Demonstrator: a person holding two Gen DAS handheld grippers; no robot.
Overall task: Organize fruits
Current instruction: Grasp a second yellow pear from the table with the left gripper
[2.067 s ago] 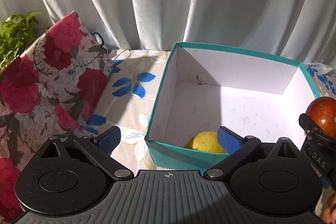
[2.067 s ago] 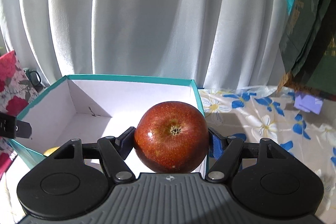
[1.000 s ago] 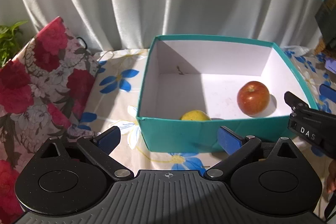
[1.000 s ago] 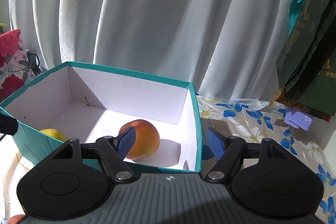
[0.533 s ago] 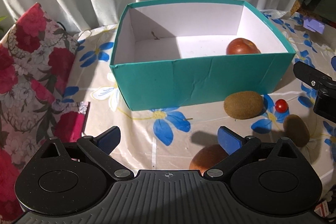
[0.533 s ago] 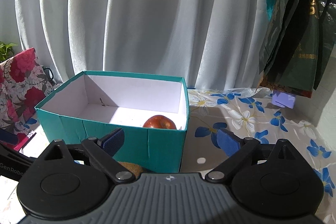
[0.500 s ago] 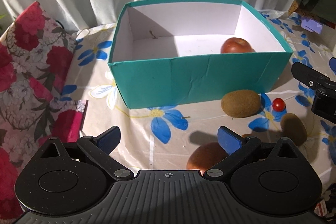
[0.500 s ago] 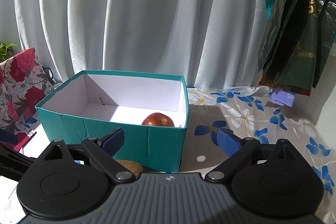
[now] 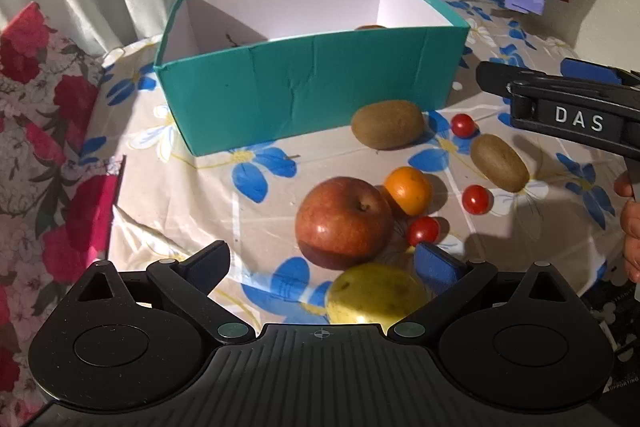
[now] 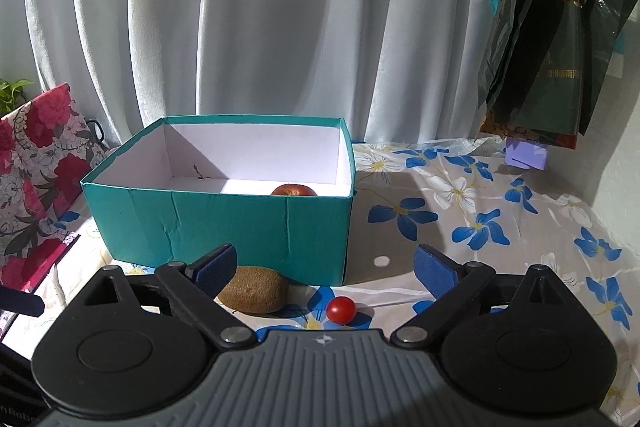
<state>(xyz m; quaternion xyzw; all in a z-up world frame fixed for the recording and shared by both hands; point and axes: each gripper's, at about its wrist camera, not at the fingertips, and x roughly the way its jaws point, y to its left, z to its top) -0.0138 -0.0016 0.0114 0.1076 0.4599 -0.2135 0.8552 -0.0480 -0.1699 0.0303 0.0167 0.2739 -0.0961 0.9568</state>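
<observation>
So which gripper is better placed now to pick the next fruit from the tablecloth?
Probably the left gripper: it is open, with the red apple and a yellow fruit just ahead. The right gripper, also open, faces the teal box.

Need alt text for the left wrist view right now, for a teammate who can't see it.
The open left gripper hovers over loose fruit on a floral tablecloth: a red apple, a yellow fruit, an orange, two kiwis and three cherry tomatoes. Behind stands a teal box; the right gripper enters from the right.
</observation>
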